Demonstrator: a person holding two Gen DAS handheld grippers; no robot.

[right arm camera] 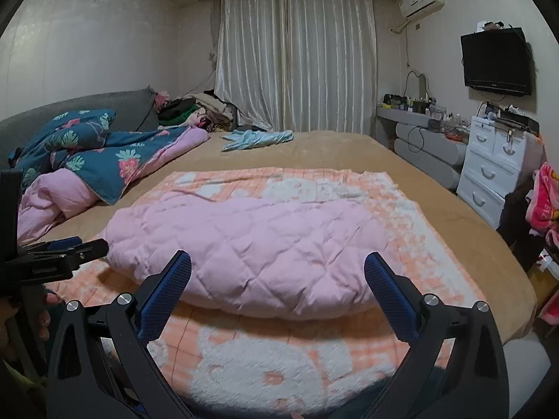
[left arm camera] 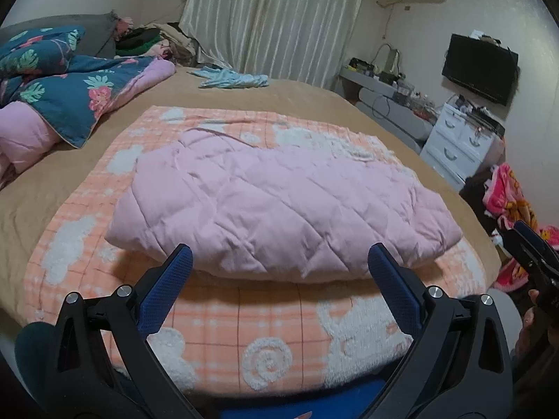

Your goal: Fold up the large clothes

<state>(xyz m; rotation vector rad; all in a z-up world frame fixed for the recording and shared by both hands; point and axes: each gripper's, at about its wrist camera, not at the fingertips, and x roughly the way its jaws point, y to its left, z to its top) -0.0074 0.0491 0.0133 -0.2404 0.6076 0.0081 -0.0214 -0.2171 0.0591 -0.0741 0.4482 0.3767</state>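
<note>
A pink quilted garment [left arm camera: 276, 206] [right arm camera: 244, 248] lies folded into a thick bundle on an orange-and-white checked blanket [left arm camera: 244, 331] [right arm camera: 279, 359] spread over the bed. My left gripper [left arm camera: 279, 255] is open, its blue fingers [left arm camera: 167, 289] just short of the bundle's near edge, nothing between them. My right gripper [right arm camera: 277, 262] is open too, hovering at the bundle's near edge without touching it. Each gripper shows at the side of the other's view: the right one [left arm camera: 534, 255], the left one [right arm camera: 63, 248].
A tan bedsheet [left arm camera: 70, 181] covers the bed. A blue floral duvet with pink lining [right arm camera: 104, 160] is heaped at the left. A light blue garment [right arm camera: 258, 139] lies at the far side. White drawers [right arm camera: 496, 167], a TV [right arm camera: 496, 59] and red clothes [right arm camera: 545, 206] stand on the right.
</note>
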